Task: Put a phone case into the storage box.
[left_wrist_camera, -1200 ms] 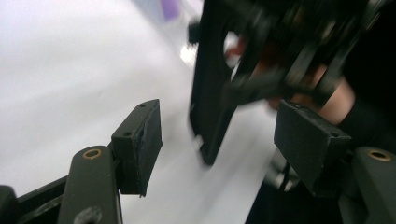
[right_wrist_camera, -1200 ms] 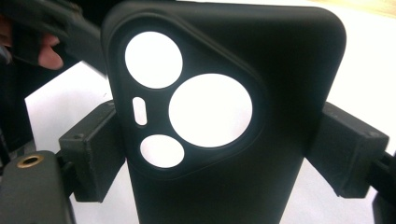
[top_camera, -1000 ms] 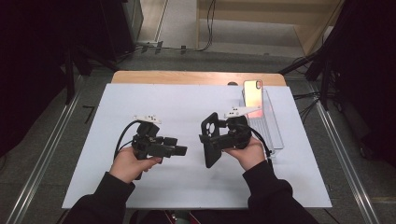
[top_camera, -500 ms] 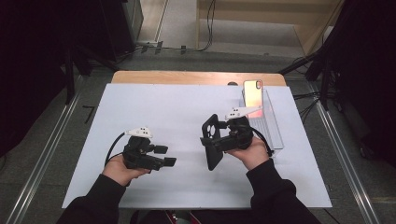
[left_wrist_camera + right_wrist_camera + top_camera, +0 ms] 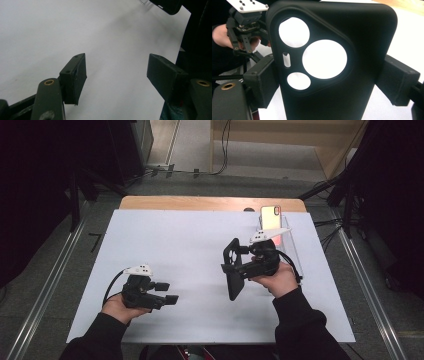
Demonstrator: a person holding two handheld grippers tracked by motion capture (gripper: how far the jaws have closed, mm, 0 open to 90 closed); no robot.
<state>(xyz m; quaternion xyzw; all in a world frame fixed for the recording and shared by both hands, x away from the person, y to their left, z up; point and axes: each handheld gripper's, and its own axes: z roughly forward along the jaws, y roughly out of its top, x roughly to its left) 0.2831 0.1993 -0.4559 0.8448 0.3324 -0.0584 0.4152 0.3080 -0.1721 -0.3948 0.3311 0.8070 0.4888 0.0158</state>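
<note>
White table (image 5: 175, 240): right gripper (image 5: 329, 82) clamps black phone case (image 5: 332, 62) by its side edges, held above the mat mid-right. Left gripper (image 5: 116, 72), jaws wide apart & empty, sits near front-left. Best approach, probably: keep grip square, avoid twisting the soft case.

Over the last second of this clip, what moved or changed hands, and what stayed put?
The left gripper pulled back toward the person and out to the table's left, away from the right gripper; its jaws stand open and empty. Nothing was taken or released. The right gripper kept its grip on the black phone case and barely shifted. The phone on its clear stand at the far right did not move.
</note>
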